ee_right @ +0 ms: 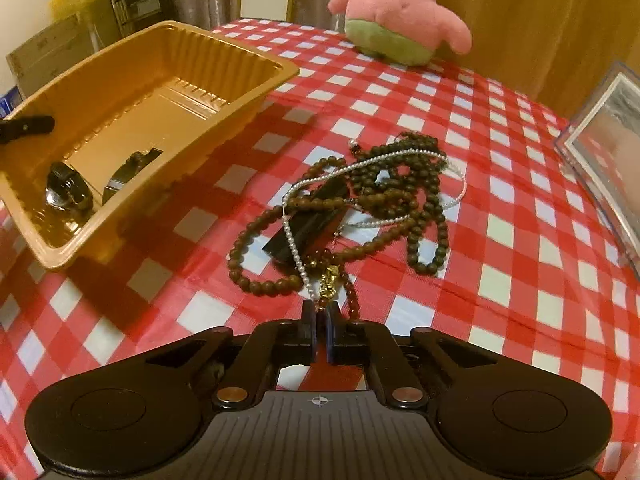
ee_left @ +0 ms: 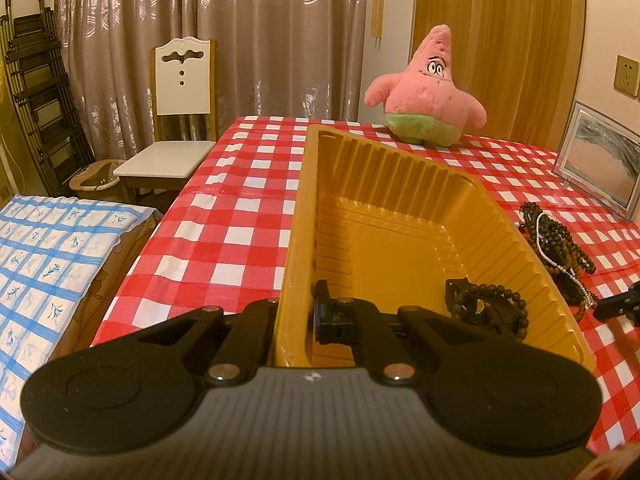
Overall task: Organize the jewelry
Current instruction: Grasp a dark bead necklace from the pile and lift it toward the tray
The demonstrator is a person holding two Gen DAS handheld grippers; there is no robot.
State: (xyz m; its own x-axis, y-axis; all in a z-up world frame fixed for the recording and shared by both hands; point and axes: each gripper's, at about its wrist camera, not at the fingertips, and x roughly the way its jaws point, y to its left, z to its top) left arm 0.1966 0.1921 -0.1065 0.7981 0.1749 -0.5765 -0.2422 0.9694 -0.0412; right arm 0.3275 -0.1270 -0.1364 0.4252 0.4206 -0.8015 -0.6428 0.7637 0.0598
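The left claw (ee_left: 296, 316) is clamped tight on the near wall of the yellow tray (ee_left: 400, 208), one finger outside the rim and one inside. That grip seems meant to steady the light plastic tray on the checked surface (ee_left: 224, 208) while pieces are dropped in. A dark bead bracelet (ee_left: 492, 304) and a black watch (ee_right: 68, 188) already lie at the tray's near end, at about 4 o'clock in the left wrist view.

The rest of the jewelry is a tangled pile (ee_right: 360, 208) lying on the cloth just beside the tray, at 3 o'clock from it in the left view and in the middle of the right wrist view. Brown bead strands, a thin pearl chain (ee_right: 296, 248) and a flat black piece lie knotted together there.

The right claw (ee_right: 319, 316) points steeply down at the pile's near edge, at 6 o'clock from its middle. Its jaws are pinched nearly together on a small dark red bead of the strand that carries the gold charm (ee_right: 330, 280), the charm itself lying just beyond the tips. Taking the outermost strand looks sensible, since it is the freest end of the knot. Even so, lifting it may drag the pearl chain and neighbouring beads along, so a slow rise would suit. The pink plush toy (ee_left: 428, 96) and the picture frame (ee_right: 608, 160) stand well apart, out of the way.
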